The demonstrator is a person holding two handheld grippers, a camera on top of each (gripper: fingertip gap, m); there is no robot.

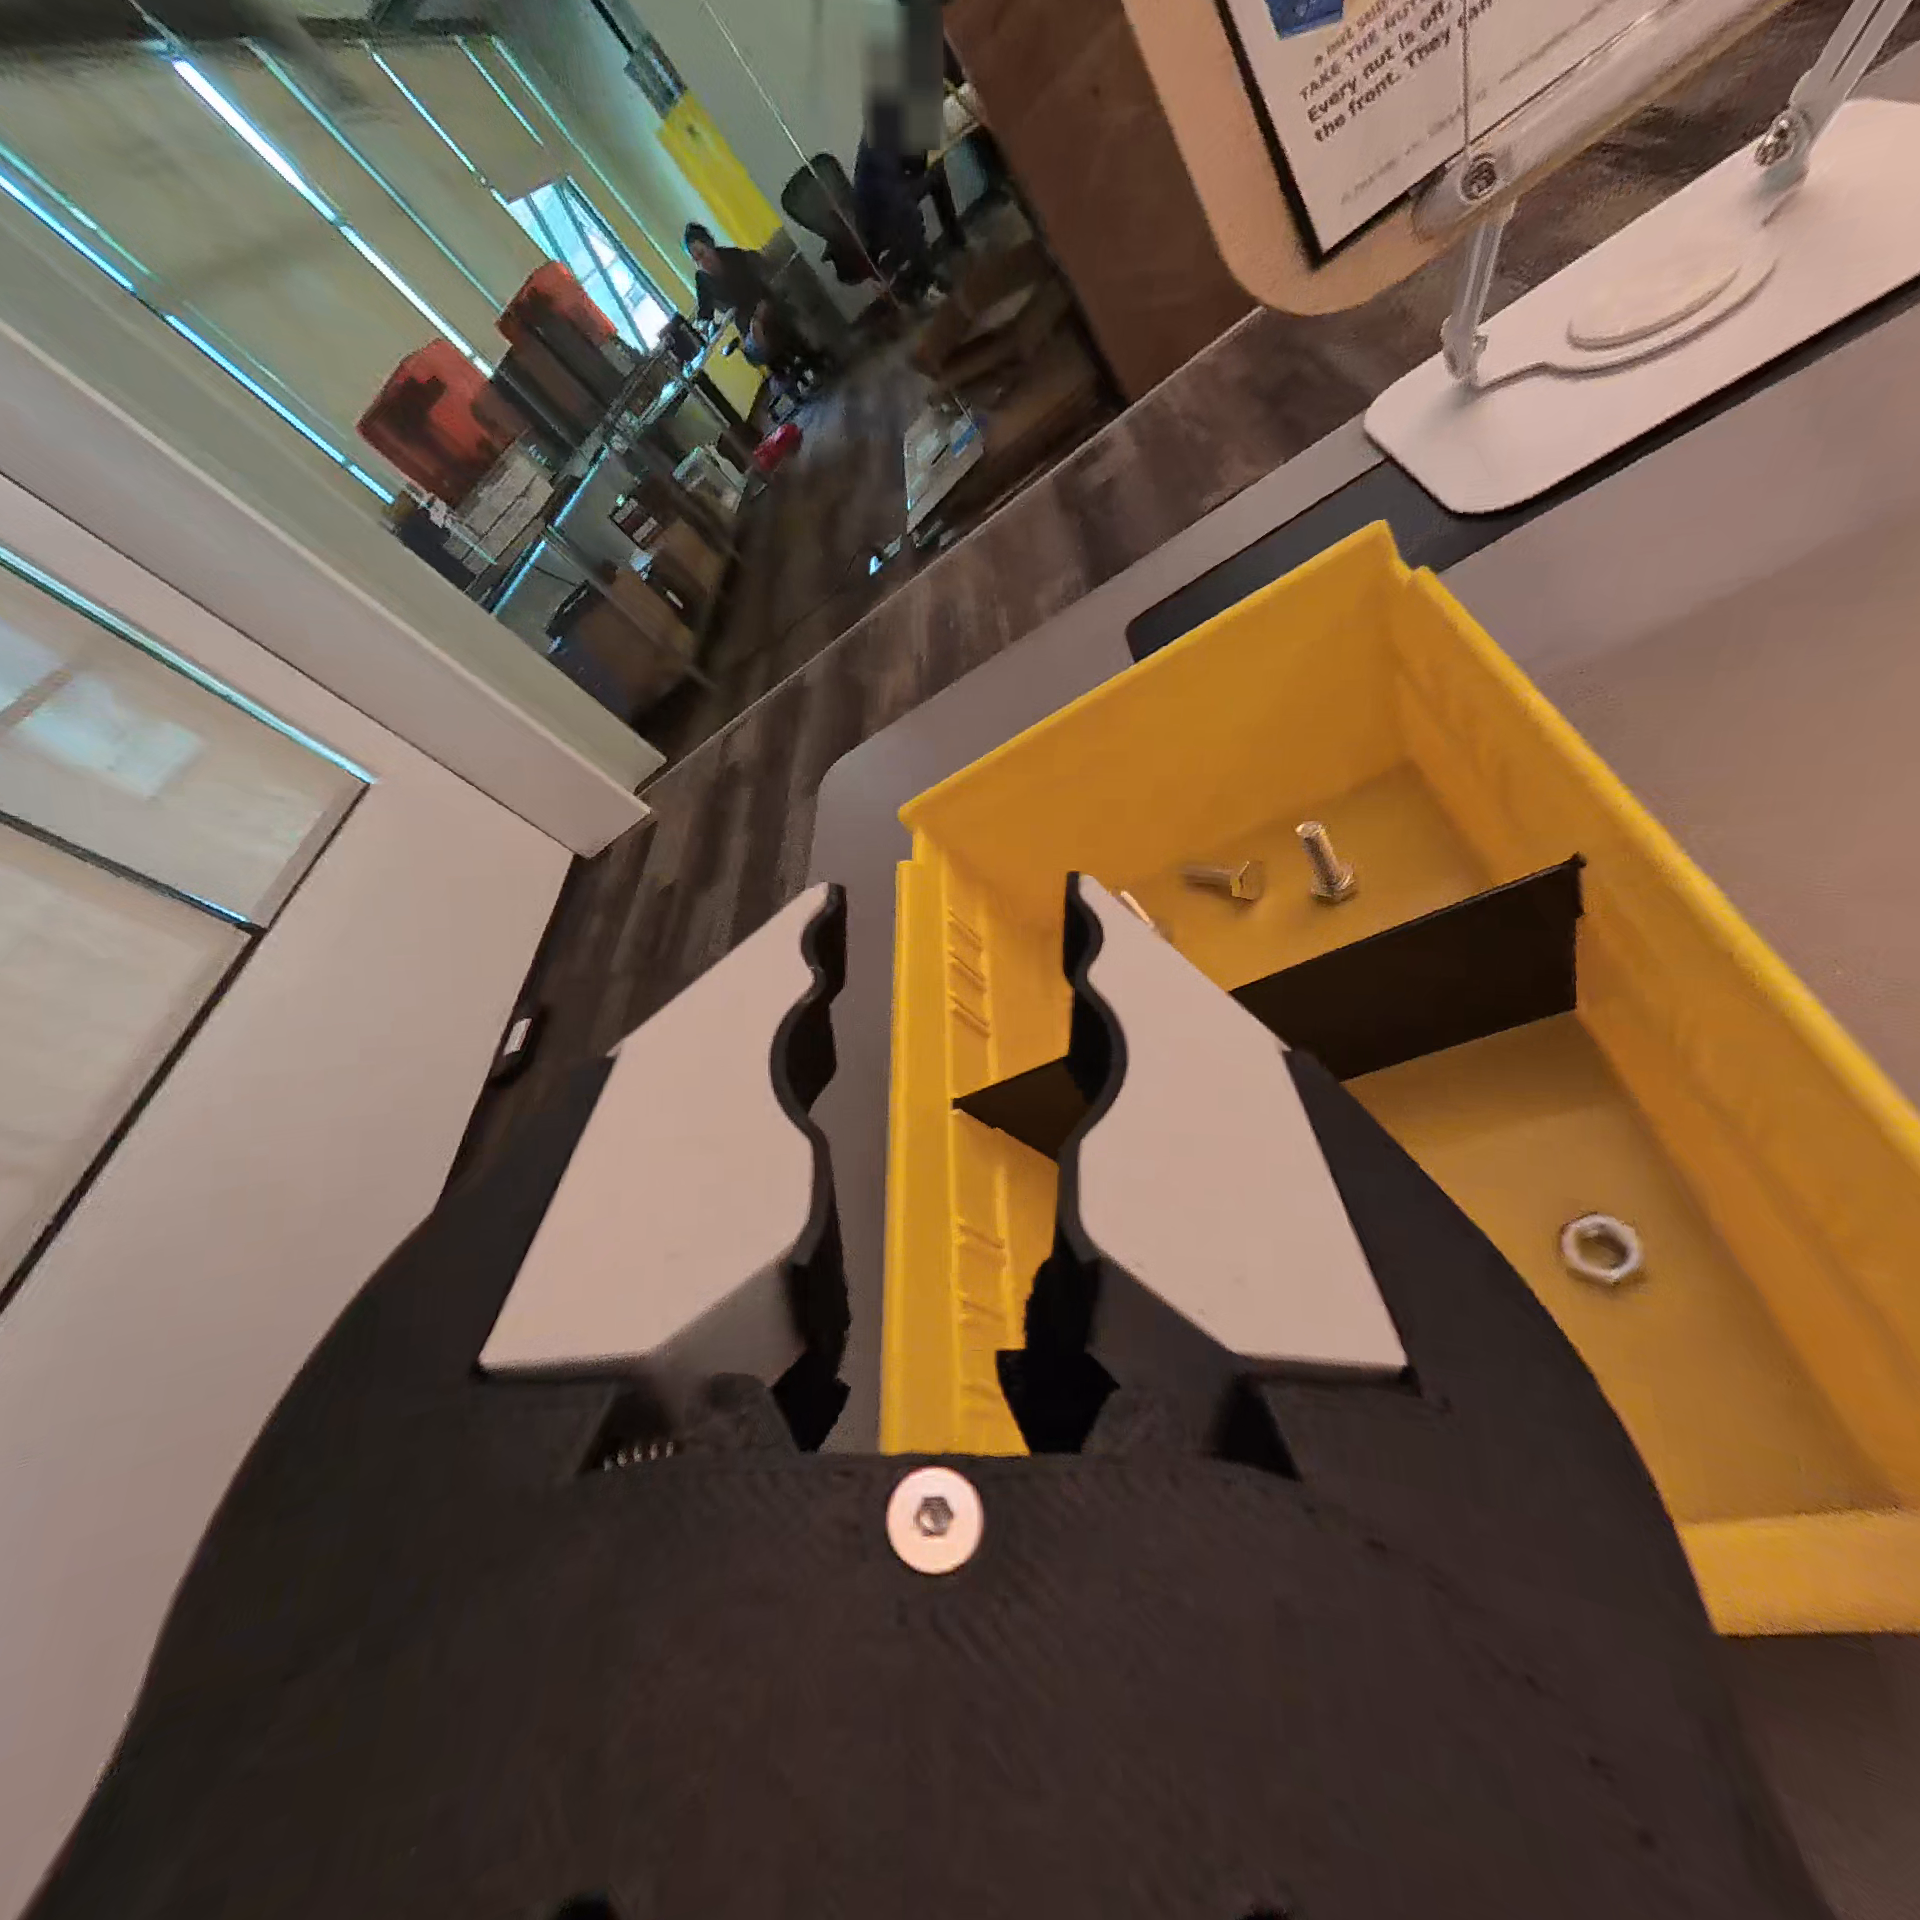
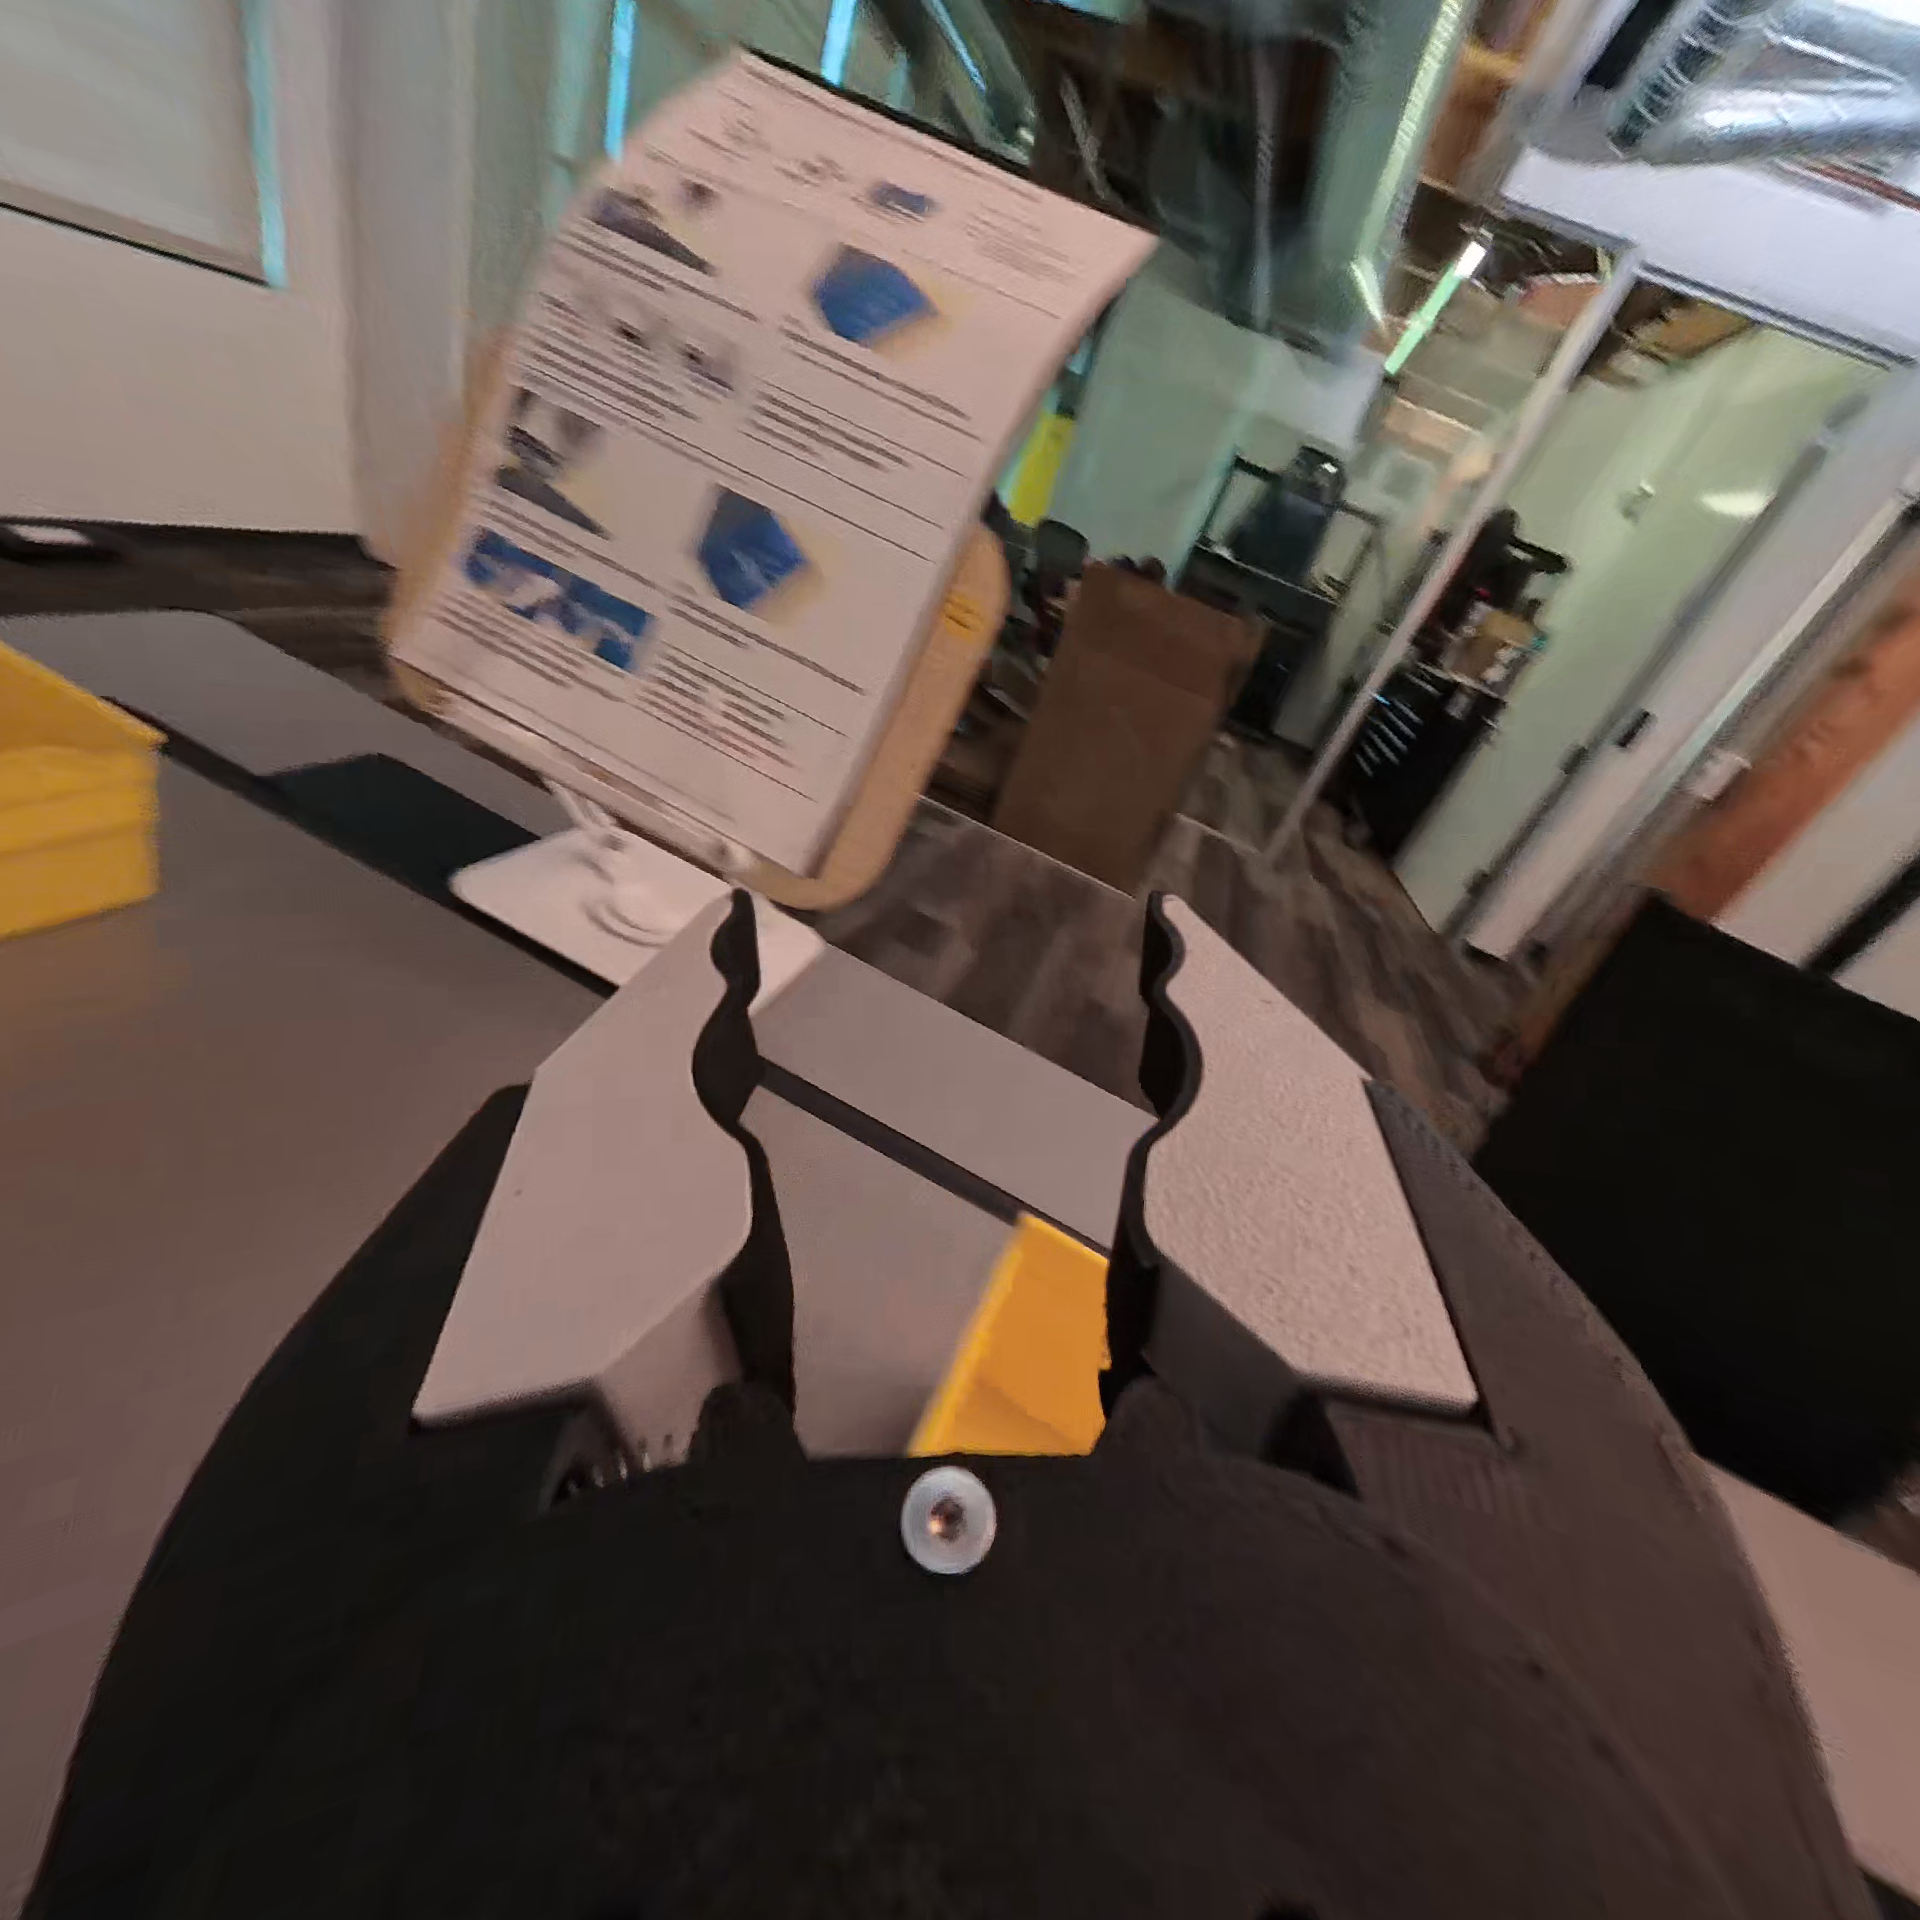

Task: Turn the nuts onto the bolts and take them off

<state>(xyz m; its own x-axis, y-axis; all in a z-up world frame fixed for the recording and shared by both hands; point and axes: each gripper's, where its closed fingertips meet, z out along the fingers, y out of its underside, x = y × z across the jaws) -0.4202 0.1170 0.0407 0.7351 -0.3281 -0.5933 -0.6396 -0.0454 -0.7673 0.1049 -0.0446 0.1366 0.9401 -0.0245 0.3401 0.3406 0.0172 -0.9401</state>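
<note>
Bolts lie in the yellow bin's far section, nut nearer, black divider between.
Left gripper hovers at the bin's wall, parted, empty; right gripper gapes empty before a sign stand.

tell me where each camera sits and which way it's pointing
Left wrist view: on the left gripper, looking along its open fingers down into the yellow bin holding two bolts and a nut, split by a black divider.
Right wrist view: on the right gripper, open and empty, looking level across the table at a blurred instruction sheet on a stand.
Shared: the table, the sheet's stand, and yellow bin parts.
</note>
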